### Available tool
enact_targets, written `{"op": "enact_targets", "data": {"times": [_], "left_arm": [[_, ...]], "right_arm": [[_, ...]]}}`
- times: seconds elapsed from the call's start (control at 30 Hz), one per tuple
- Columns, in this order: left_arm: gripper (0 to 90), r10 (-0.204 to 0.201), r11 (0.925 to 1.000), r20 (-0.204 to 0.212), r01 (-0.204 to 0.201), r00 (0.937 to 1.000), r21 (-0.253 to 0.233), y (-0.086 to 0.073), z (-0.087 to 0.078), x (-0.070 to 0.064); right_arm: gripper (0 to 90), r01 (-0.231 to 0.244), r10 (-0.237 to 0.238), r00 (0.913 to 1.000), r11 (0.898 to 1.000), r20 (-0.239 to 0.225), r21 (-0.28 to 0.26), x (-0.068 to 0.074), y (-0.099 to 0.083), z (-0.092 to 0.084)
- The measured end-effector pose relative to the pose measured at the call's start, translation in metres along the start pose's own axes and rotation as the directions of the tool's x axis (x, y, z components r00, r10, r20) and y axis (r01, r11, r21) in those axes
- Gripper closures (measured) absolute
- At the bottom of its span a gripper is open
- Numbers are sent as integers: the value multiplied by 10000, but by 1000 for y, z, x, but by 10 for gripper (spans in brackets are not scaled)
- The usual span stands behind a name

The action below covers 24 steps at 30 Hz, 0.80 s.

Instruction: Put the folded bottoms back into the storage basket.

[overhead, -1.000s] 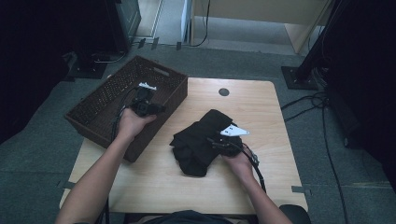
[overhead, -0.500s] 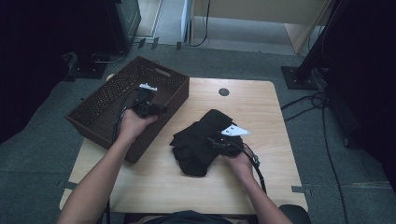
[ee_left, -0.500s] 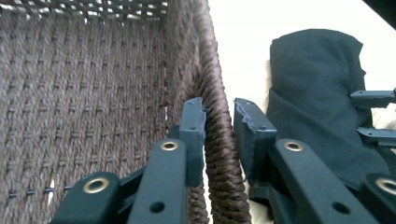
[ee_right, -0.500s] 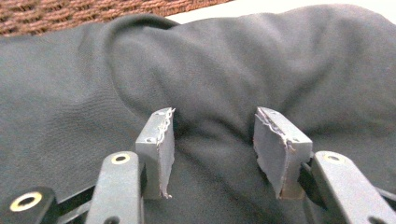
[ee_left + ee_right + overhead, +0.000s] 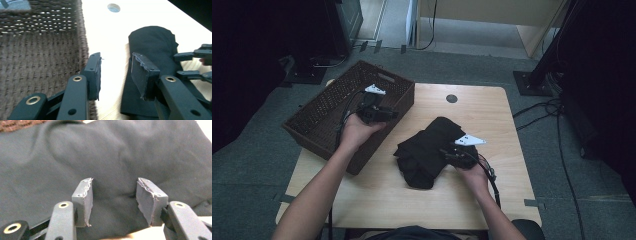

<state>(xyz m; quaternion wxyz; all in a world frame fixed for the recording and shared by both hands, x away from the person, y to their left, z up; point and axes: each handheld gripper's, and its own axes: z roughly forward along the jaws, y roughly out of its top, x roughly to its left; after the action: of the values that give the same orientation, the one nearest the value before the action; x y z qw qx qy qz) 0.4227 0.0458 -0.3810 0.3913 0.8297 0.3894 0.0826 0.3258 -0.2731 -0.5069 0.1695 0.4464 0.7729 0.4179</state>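
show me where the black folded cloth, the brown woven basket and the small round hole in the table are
black folded cloth (image 5: 427, 150), high view, middle of the bundle
brown woven basket (image 5: 319, 117), high view, its woven floor
small round hole in the light wooden table (image 5: 451, 98), high view, centre of the hole

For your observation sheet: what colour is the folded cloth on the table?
Black: the folded cloth shows best in the high view.

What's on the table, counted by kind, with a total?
Basket: 1
Black cloth: 1
Tongs: 2, left and right
Total: 4
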Motion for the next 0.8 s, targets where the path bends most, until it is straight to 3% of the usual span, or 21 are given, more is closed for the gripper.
{"op": "enact_targets", "data": {"times": [0.43, 0.8], "left_arm": [[555, 281, 9988, 418, -297, 9987, 379, -9, 25, -28], [543, 312, 9967, 519, -350, 9982, 733, -19, 47, -43]], "right_arm": [[469, -247, 245, 9989, 9997, -398, -48, -8, 0, 14], [467, -14, 10, 9978, 10000, -663, -57, -5, 7, 27]]}}
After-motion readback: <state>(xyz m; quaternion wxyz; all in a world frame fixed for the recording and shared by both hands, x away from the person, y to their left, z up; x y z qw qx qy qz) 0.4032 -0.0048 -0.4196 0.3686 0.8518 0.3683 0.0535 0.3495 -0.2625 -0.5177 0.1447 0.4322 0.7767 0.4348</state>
